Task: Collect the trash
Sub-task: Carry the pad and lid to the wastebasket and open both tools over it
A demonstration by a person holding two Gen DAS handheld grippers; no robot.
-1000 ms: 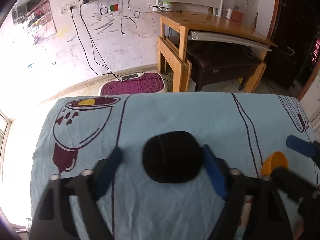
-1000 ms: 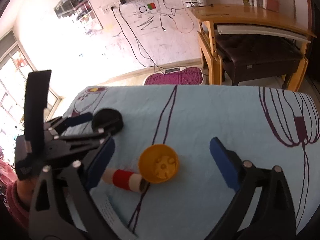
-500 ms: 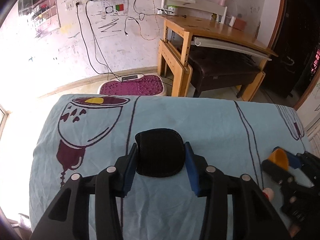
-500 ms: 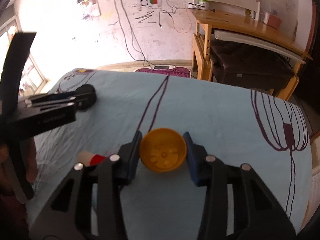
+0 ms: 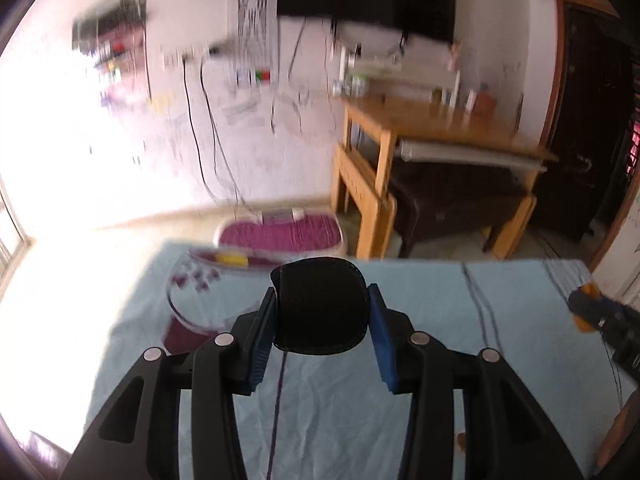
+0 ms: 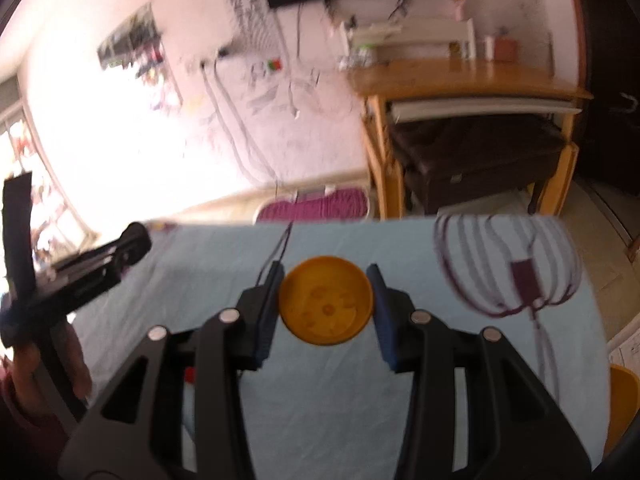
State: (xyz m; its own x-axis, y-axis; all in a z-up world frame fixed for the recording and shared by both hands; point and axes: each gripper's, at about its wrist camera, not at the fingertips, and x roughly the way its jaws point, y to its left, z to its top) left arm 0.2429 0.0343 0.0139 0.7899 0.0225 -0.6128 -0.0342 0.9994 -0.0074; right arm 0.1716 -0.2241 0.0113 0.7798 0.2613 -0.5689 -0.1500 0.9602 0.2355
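Observation:
In the left wrist view my left gripper [image 5: 322, 316] is shut on a round black lid [image 5: 320, 306], its blue pads pressing both sides, lifted above the light blue tablecloth [image 5: 420, 304]. In the right wrist view my right gripper [image 6: 326, 304] is shut on a yellow cap [image 6: 326, 306], held off the cloth. The right gripper with the yellow cap [image 5: 586, 312] also shows at the right edge of the left wrist view. The left gripper with the black lid [image 6: 138, 236] appears at the left of the right wrist view. A red piece [image 6: 190, 374] peeks out under the right gripper's left finger.
The tablecloth [image 6: 360, 380] bears dark purple drawings. Beyond the table's far edge are a purple mat [image 5: 280, 234] on the floor, a wooden desk [image 5: 432, 128] with a dark bench beneath, and cables down the wall. A yellow object [image 6: 622, 400] sits at the right wrist view's right edge.
Both grippers closed, the left on the black lid and the right on the yellow cap. Both then rose off the cloth with their loads and tilted up toward the room.

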